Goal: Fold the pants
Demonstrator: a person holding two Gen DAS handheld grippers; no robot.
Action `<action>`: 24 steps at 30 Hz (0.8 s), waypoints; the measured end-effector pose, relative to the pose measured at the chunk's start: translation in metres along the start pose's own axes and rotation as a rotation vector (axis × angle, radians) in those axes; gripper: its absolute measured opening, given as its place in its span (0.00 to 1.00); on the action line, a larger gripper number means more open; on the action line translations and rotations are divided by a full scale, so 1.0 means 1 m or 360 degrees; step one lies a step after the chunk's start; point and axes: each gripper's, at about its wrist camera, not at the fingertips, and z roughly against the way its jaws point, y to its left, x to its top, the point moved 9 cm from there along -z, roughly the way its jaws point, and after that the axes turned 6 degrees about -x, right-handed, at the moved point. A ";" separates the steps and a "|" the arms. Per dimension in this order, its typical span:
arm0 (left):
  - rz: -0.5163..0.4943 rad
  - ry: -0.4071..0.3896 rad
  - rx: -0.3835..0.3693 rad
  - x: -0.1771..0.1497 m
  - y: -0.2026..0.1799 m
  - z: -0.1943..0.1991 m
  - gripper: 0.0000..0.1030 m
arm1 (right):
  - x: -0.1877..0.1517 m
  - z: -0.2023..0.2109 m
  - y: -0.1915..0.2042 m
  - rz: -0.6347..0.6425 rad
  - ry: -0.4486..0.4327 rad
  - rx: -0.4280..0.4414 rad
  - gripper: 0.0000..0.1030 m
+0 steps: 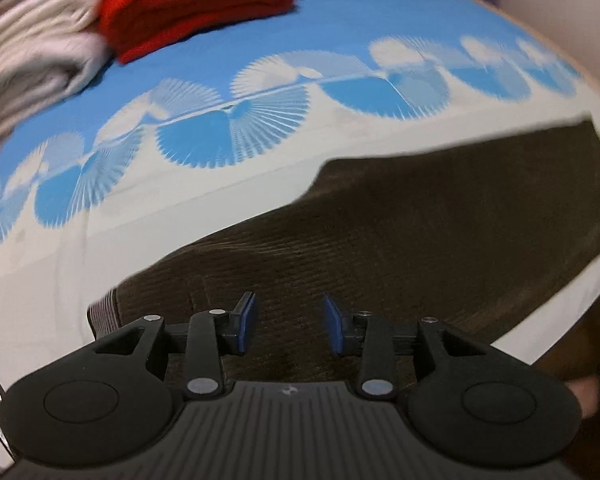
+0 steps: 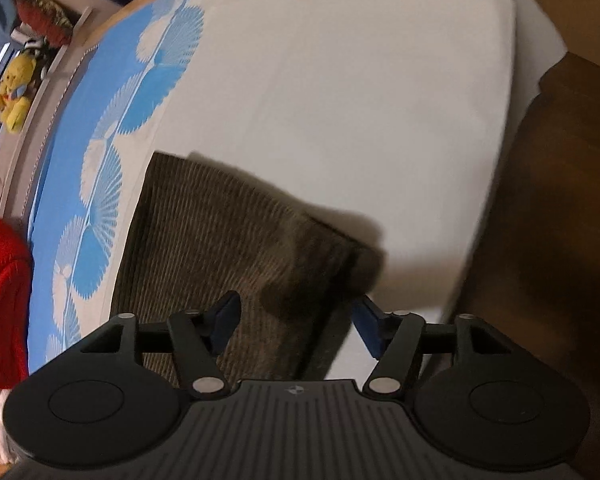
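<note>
Brown corduroy pants [image 1: 400, 240] flat on bed sheet [image 2: 340, 80], partly folded. Left gripper [image 1: 290, 324] and right gripper [image 2: 296, 324] wide, holding nothing. Risk: one-layer pinch, fold slips apart.

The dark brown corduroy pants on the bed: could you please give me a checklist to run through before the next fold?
1. Left gripper open, nothing held: ok.
2. Right gripper open, nothing held: ok.
3. Dark brown corduroy pants lying flat on the white and blue bedsheet: ok.
4. Pants apart from the folded red sweater: ok.
5. Right gripper straddling the pants' near edge: ok.
6. Layers squarely aligned: cannot tell, blurred.
</note>
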 end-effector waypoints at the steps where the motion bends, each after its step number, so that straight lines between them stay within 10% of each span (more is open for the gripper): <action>1: -0.0032 0.0009 0.0021 0.001 -0.002 -0.005 0.40 | 0.002 -0.003 0.001 0.0001 0.0006 -0.0013 0.64; 6: 0.0023 0.0063 0.0068 -0.001 0.014 -0.026 0.41 | 0.000 -0.019 -0.003 -0.0004 0.0024 -0.0161 0.62; 10: 0.0064 0.0060 0.0081 -0.003 0.027 -0.024 0.41 | 0.001 -0.018 -0.004 -0.0053 -0.0004 -0.0142 0.15; 15: 0.0132 0.0022 0.0088 0.002 0.036 -0.013 0.41 | 0.000 0.002 0.012 -0.0033 -0.0135 -0.0205 0.12; 20: 0.0232 -0.0030 0.0106 0.008 0.049 -0.001 0.41 | -0.034 0.057 0.109 0.0567 -0.0585 -0.0301 0.11; 24: 0.0322 -0.0053 0.0129 0.007 0.063 0.006 0.41 | -0.135 0.099 0.212 0.1242 -0.0984 -0.0169 0.11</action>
